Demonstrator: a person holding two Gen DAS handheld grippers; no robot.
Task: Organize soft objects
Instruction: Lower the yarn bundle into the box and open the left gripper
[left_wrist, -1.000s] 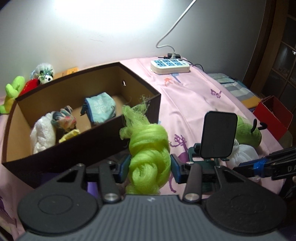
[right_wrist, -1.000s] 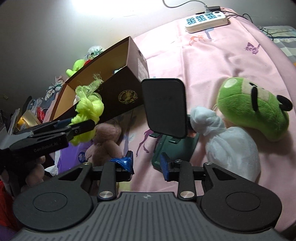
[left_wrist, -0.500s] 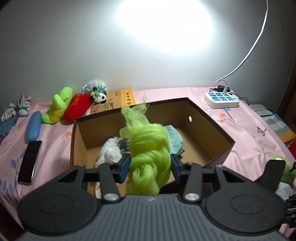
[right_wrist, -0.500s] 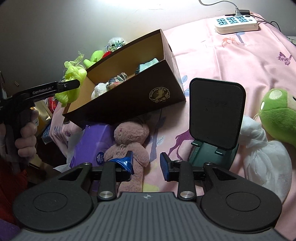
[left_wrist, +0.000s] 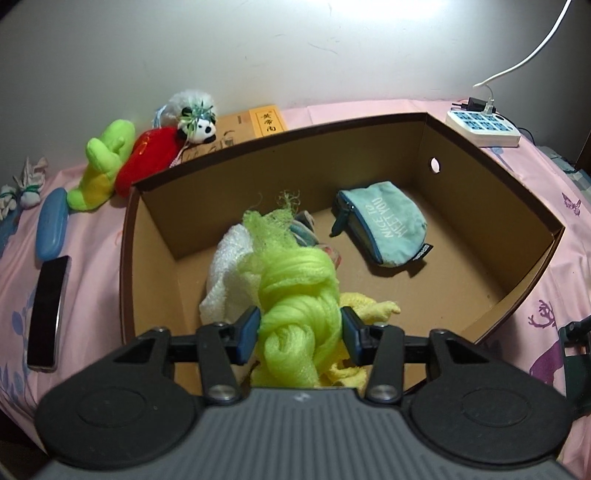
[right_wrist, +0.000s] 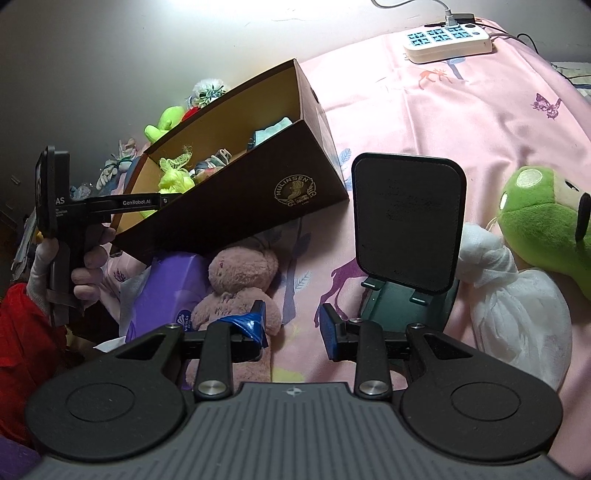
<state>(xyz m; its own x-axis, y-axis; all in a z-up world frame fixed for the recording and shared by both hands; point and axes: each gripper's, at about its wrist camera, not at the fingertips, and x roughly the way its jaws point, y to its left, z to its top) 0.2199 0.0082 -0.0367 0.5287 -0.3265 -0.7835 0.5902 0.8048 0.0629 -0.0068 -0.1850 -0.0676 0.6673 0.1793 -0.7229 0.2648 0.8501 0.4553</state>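
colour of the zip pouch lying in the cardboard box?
Light teal fabric zip pouch with a darker teal zipper and white lettering; clearest in the left wrist view.

Pouch (left_wrist: 384, 229) inside box (left_wrist: 517, 206), right of towel (left_wrist: 225, 280); phone (left_wrist: 46, 314) left of box.

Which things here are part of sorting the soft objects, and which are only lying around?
Part of the job:
- green mesh bundle in the left gripper
- box
- teal pouch
- pink plush
- green plush

Lying about:
- power strip
- phone
- phone stand
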